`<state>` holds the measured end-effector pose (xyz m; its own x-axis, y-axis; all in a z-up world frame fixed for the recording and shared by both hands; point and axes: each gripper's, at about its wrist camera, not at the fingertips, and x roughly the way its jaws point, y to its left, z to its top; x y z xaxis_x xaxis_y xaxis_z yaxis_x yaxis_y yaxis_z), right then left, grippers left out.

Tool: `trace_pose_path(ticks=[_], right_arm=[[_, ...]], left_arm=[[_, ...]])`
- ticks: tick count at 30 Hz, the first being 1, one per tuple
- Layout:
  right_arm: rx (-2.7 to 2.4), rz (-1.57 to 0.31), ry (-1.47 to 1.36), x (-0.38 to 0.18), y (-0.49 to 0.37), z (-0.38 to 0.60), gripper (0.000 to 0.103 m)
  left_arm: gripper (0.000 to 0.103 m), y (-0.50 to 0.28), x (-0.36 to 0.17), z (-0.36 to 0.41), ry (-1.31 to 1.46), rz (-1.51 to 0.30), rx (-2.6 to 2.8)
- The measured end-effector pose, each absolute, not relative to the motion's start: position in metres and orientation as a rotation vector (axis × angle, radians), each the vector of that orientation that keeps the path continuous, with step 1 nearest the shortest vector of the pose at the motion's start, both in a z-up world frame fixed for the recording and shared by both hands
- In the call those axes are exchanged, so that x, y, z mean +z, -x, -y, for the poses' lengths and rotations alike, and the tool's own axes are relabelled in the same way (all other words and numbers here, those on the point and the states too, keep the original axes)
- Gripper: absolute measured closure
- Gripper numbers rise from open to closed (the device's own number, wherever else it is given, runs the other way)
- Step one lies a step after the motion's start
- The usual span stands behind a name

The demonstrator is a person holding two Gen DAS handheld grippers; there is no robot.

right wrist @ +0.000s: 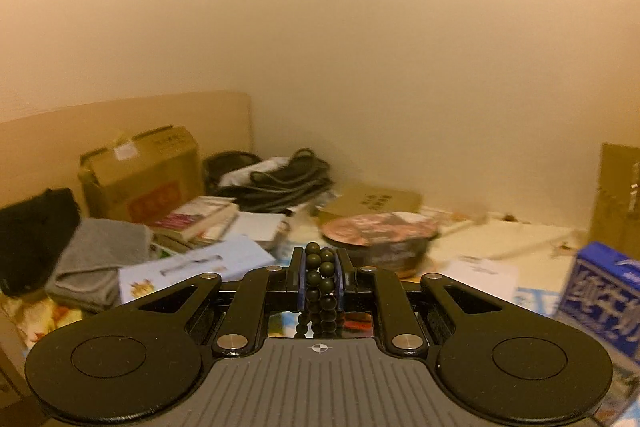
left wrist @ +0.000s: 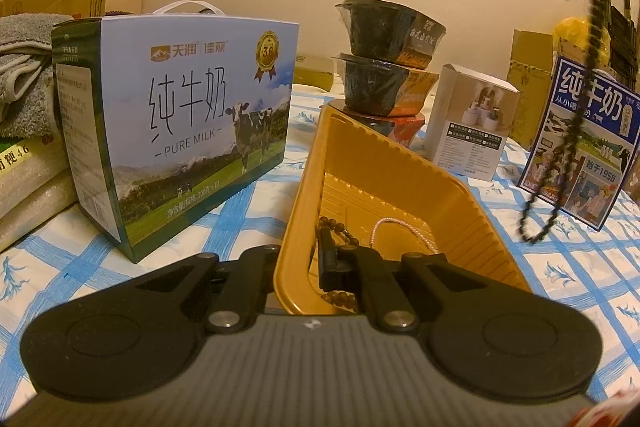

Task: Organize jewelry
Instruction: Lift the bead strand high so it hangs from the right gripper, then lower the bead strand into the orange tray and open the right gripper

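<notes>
A gold plastic tray (left wrist: 472, 211) stands tilted on the blue checked cloth. My left gripper (left wrist: 298, 263) is shut on the tray's near left wall, one finger outside and one inside. Inside the tray lie a brown bead bracelet (left wrist: 340, 231) and a thin pearl chain (left wrist: 404, 227). My right gripper (right wrist: 320, 271) is shut on a dark bead necklace (right wrist: 322, 281) and holds it high in the air. In the left wrist view that necklace (left wrist: 576, 123) hangs in a long loop at the right, above the cloth beside the tray.
A pure milk carton (left wrist: 176, 131) stands left of the tray. Stacked noodle bowls (left wrist: 384, 63) and a small white box (left wrist: 468, 123) stand behind it. A blue milk box (left wrist: 580, 143) stands at the right. Towels, books and cardboard boxes (right wrist: 140, 171) lie further back.
</notes>
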<state>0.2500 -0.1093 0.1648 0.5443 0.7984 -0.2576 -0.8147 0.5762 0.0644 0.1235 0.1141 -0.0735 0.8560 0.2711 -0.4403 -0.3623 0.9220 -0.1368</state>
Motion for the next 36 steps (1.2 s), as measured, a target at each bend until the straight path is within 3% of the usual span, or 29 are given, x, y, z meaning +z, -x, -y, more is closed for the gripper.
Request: trace_pose_path(ticks=[14,30,36], right_arm=[[1.065,-0.383,-0.047,0.121,-0.254,0.036,0.089],[0.981,-0.795,-0.056,-0.011,-0.261,0.036,0.089],[1.012,-0.783,-0.101,-0.013,-0.263,0.031,0.089]], left_arm=[[0.097,-0.123,-0.073,-0.115,0.224,-0.428,0.332],[0.097,-0.124,-0.075,-0.117,0.235,-0.426,0.331],[0.097,-0.124,-0.075,-0.117,0.234,-0.428,0.332]])
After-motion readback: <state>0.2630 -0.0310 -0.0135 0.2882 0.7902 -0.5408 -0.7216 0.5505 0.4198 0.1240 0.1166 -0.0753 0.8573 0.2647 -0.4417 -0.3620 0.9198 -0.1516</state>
